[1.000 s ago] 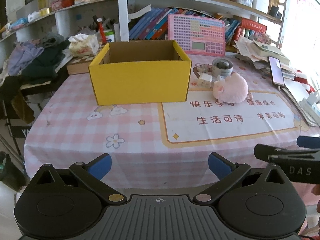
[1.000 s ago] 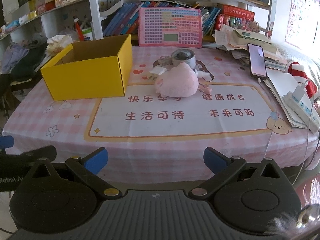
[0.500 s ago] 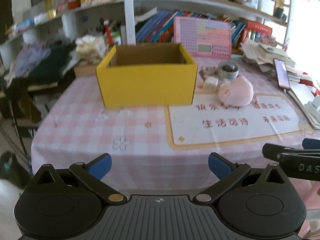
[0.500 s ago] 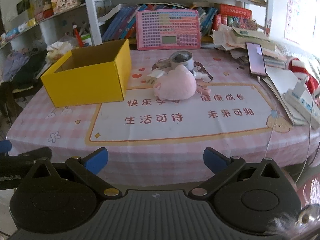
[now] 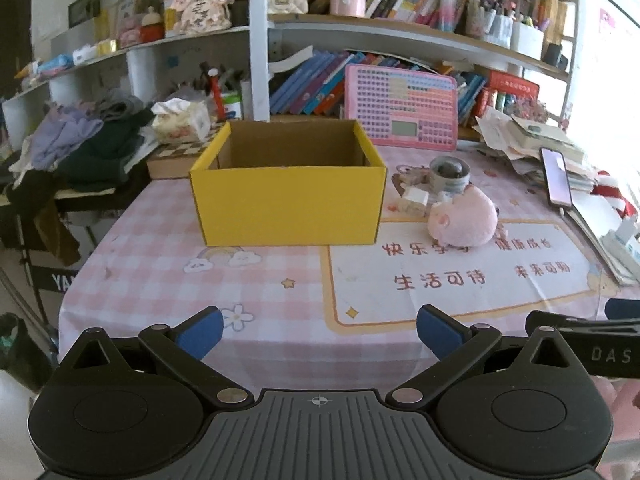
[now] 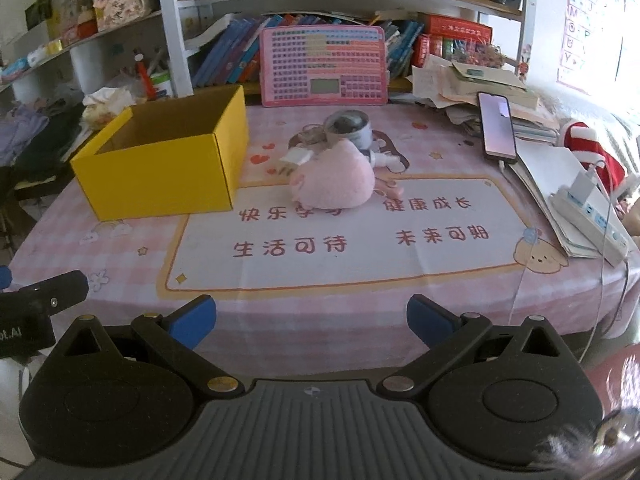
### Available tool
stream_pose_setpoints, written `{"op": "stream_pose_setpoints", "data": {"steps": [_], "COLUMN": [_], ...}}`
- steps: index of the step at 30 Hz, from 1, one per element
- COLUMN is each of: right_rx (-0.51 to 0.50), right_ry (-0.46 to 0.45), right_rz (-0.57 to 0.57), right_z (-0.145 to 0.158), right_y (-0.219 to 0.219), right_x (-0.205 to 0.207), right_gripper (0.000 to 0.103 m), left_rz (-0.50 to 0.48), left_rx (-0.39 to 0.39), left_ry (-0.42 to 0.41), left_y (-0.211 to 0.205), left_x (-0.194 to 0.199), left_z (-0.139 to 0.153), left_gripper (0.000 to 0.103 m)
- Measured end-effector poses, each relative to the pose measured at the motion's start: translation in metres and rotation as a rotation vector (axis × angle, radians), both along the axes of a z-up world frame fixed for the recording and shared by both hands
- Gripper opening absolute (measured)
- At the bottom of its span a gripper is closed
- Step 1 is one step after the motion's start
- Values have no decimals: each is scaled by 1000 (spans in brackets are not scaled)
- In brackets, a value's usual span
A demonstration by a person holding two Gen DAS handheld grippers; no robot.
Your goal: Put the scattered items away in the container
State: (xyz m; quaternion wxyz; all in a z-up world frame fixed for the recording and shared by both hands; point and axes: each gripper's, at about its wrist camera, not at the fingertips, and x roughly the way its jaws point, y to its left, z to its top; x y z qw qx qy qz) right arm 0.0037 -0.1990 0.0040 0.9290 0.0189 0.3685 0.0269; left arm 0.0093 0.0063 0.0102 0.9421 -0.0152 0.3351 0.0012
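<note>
Left tool (image 5: pixel 319 334) and right tool (image 6: pixel 311 322): both spread wide, holding nothing, at the table (image 6: pixel 360 300) near edge. "DAS" reads on the right tool's body. Yellow box (image 5: pixel 290 196) stands open-topped; pink plush (image 6: pixel 334 180), tape roll (image 6: pixel 349 127) and white charger (image 5: pixel 416 200) lie just beside it.

The left tool (image 5: pixel 319 330) is a matte black body with a ribbed grey centre plate bearing a small crosshair mark, two round black discs, silver pivot screws and angled black linkage arms tipped with blue fingers (image 5: pixel 200 330). The right tool (image 6: pixel 311 320) has the same build and blue fingers (image 6: pixel 426 320); white lettering "DAS" marks its side in the left wrist view.
</note>
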Motion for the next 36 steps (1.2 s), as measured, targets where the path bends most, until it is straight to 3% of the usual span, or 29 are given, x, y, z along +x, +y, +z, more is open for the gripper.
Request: {"op": "stream_pose_setpoints", "data": {"steps": [13,30,36], "right_rx": [28,53,57], "right_ry": [-33,6,17], "right_rz": [11,39,2], "right_z": [-5,-11,-13], "right_y": [9,16,5], "right_x": [8,11,16], "right_gripper": [103,103,103], "left_rz": [-72,-112,-160], "left_rx": [52,-21,-32], "left_ry": [-22,1,8], "left_y": [-5,2,-10], "left_x": [-2,5,16], "left_z": [0,-5,-8], "left_gripper": [103,103,103]}}
